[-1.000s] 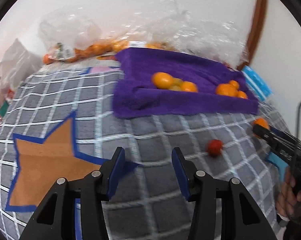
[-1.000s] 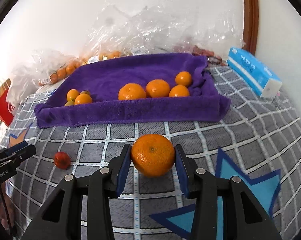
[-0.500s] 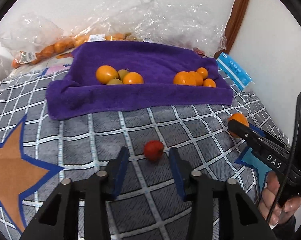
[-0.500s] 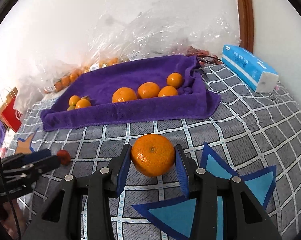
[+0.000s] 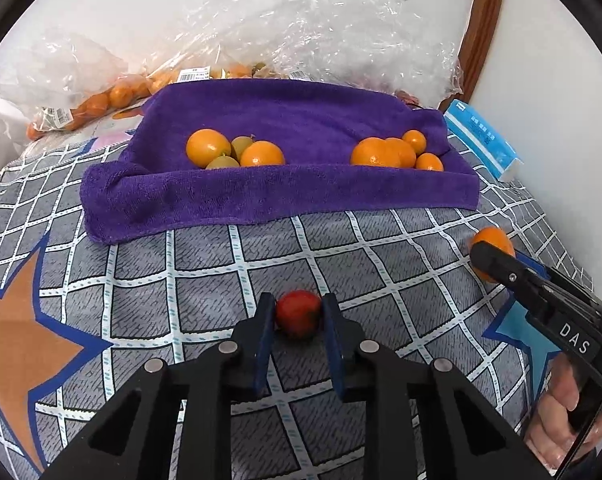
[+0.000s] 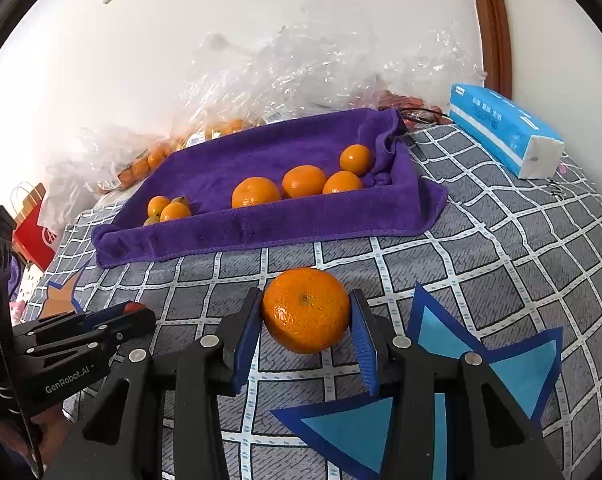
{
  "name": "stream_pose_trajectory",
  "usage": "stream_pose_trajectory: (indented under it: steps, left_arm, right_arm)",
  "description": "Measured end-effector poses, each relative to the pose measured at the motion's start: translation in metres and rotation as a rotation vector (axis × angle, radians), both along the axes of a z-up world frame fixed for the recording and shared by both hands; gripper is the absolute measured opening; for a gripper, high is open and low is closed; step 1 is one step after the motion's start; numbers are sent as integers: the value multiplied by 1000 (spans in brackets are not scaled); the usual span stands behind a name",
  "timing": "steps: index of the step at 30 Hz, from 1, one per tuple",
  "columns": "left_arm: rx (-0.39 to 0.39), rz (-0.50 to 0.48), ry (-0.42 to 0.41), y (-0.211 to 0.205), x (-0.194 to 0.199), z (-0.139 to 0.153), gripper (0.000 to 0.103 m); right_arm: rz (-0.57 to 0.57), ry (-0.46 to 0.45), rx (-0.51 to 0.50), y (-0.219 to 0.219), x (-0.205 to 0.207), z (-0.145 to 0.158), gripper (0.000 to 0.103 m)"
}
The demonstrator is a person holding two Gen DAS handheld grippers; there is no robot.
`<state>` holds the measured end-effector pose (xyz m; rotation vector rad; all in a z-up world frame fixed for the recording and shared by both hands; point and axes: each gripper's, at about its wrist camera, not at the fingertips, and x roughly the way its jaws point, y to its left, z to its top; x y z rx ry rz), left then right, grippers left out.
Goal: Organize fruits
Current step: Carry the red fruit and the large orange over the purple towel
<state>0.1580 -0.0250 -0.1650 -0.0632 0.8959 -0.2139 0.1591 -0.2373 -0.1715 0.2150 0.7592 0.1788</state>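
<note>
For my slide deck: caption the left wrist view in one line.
Left claw shut on a small red fruit on the checked cloth, purple towel of oranges beyond.

In the left wrist view, the towel [image 5: 277,196] spreads across the middle of the frame on the bed cover [image 5: 205,276]. On it, one cluster of fruits [image 5: 233,152] sits left of centre and a second cluster of oranges [image 5: 397,154] right of centre. Behind the towel, along the upper frame, lie plastic bags [image 5: 301,36], with bagged fruit [image 5: 97,104] at upper left. The tissue pack [image 5: 483,140] lies right of the towel. Below the towel, at lower centre, the small tomato [image 5: 299,312] sits between the left claw's [image 5: 297,320] tips. At the right edge, the orange [image 5: 493,246] sits in the right claw [image 5: 497,260]. In the right wrist view, that orange [image 6: 305,310] is at lower centre, with the towel [image 6: 285,216] behind it.
</note>
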Motion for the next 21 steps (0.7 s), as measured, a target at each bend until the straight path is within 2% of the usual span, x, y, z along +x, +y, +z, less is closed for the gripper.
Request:
stream_pose_trajectory:
  steps: [10,16,21]
  left_arm:
    - [-16,45,15,13,-13,5,23]
    - [-17,47,-6,25,-19,18,23]
    - [-46,71,-28,37,-26,34,23]
  right_arm:
    - [-3,-13,-13,2,-2,3,43]
    - [35,28,-35,7,-8,3,43]
    - [40,23,-43,8,-14,23,43]
